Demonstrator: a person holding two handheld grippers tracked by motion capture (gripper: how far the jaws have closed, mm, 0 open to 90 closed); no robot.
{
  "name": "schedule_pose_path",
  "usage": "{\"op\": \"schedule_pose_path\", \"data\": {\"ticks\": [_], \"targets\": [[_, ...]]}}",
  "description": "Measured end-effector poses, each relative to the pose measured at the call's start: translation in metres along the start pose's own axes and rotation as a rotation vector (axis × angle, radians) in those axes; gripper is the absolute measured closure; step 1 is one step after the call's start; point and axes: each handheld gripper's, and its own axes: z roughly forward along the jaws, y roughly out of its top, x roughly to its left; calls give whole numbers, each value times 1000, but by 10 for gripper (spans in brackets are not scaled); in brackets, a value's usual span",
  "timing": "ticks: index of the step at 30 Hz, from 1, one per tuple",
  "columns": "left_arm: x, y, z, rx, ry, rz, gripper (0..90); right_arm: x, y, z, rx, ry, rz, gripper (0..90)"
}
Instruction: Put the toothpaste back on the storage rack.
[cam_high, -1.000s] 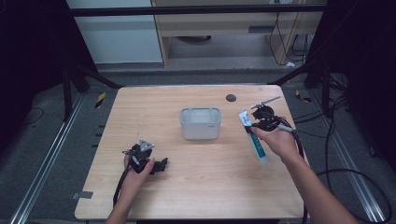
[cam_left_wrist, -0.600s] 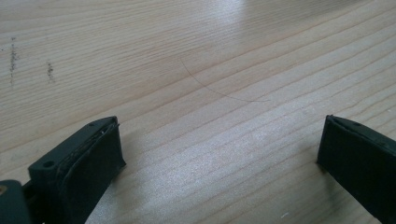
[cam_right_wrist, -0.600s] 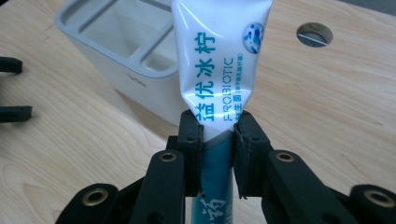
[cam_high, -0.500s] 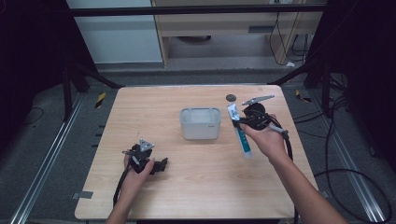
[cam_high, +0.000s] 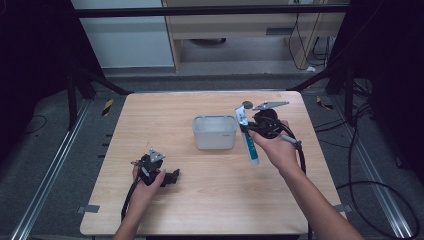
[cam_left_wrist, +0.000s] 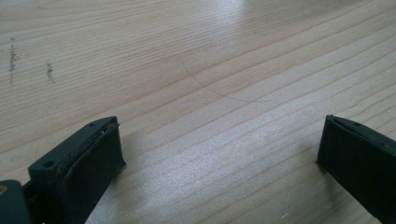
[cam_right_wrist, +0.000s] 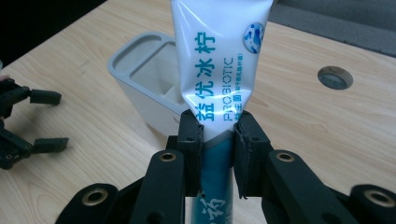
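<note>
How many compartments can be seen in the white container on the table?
2 visible: in the right gripper view, the white container shows one compartment at its near end and another beside it, partly behind the toothpaste tube. More may be hidden behind the tube.

Bright overhead light on the table (cam_high: 210, 200), dark surroundings; glare on wood, perhaps slight softness.

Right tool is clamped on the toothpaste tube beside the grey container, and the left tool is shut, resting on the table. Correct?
Not quite: the left tool is open. The left gripper view shows its jaws set wide apart over bare table. The rest holds: the right tool is clamped on the toothpaste tube, beside the grey container.
</note>
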Motion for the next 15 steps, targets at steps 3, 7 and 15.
{"op": "schedule_pose_path", "data": {"ticks": [3,7,15], "targets": [[0,0,0,0,0,0,0,6,2,1,-23,2,-2,751],[0,0,0,0,0,0,0,12,4,3,-49,8,-8,751],[0,0,0,0,0,0,0,31,10,2,-133,22,-10,750]]}}
